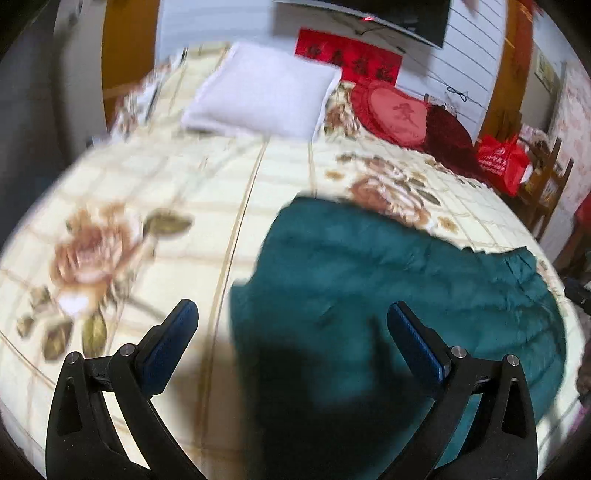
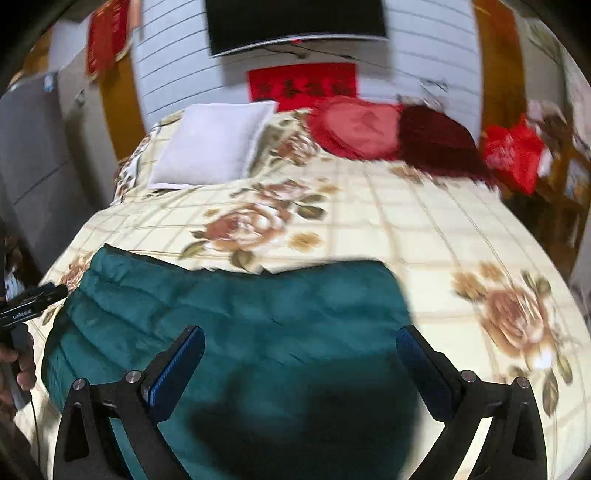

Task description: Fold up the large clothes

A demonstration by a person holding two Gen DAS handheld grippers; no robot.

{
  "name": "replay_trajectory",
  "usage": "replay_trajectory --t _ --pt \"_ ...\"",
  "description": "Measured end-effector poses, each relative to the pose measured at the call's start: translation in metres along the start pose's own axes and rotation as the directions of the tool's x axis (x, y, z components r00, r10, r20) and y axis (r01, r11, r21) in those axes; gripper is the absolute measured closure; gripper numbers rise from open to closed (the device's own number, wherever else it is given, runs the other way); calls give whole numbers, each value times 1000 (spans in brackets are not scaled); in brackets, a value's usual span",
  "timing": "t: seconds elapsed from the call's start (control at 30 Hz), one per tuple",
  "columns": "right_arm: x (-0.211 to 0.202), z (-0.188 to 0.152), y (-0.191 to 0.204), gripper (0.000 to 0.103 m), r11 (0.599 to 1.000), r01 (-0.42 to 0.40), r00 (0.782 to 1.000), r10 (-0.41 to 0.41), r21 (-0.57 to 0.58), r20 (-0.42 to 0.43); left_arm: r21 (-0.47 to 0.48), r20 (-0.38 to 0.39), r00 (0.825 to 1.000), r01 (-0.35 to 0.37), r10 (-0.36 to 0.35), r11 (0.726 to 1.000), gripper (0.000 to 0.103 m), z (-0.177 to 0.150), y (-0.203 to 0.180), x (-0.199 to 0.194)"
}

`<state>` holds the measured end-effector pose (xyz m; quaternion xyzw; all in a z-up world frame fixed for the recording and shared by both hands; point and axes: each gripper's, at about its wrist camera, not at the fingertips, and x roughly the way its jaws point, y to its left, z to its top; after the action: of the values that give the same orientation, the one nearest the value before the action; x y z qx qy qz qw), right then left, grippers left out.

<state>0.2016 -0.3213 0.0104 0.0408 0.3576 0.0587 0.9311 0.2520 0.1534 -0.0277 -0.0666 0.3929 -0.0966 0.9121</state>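
Observation:
A dark teal quilted garment [image 1: 388, 288] lies in a folded, rounded shape on the floral bedspread [image 1: 155, 192]; it also shows in the right wrist view [image 2: 240, 325]. My left gripper [image 1: 291, 314] is open and empty, held above the garment's left edge. My right gripper [image 2: 300, 341] is open and empty, held above the garment's near right part. The left gripper's body and the hand holding it show at the left edge of the right wrist view [image 2: 29, 304]. Both views are blurred.
A white pillow [image 2: 214, 144], a red heart cushion [image 2: 354, 127] and a dark red cushion [image 2: 439, 144] lie at the bed's head. A red bag [image 2: 513, 155] sits on wooden furniture at the right. A dark screen [image 2: 295, 22] hangs on the wall.

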Motion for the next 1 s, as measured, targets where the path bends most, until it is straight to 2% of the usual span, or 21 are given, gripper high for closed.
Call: replay_trajectory --t 0.1,0.17,0.27,0.37,0.5,0.57,0.7,0.83,0.93,0.97,1.0 --pt "-2 -17 -33 0 999 0 999 1 34 -40 -22 -87 994 61 -63 998 0 -14 19 16" --pt "3 -26 -48 0 999 9 998 -6 49 -66 -24 -88 992 91 -93 996 0 -17 19 18" --pt "12 -37 -60 0 997 42 994 -36 58 -100 -5 -75 995 72 -72 997 0 -14 14 20" --pt "26 -42 -70 0 997 21 991 -11 72 -133 -53 -99 990 93 -98 994 0 -15 20 32" --pt "38 -43 -77 0 996 -3 990 16 94 -142 -132 -140 976 151 -169 980 0 -14 35 47" --pt "48 -45 -83 0 990 -43 986 64 134 -156 -190 -161 956 213 -244 958 0 -14 44 57" --pt "64 -53 -102 0 951 -153 965 202 270 -168 -149 -153 955 231 -253 961 0 -10 41 59" --pt "63 -53 -105 0 941 -206 961 247 270 -128 -134 -149 954 242 -261 961 0 -7 37 61" --pt "67 -51 -103 0 916 -300 935 338 266 -111 -129 -149 953 247 -265 960 1 -6 35 64" --pt "70 -50 -101 0 899 -353 915 389 259 -105 -127 -144 949 262 -279 957 8 -6 34 64" --pt "73 -49 -98 0 889 -384 903 418 250 -99 -129 -143 942 286 -304 949 24 -5 34 67"
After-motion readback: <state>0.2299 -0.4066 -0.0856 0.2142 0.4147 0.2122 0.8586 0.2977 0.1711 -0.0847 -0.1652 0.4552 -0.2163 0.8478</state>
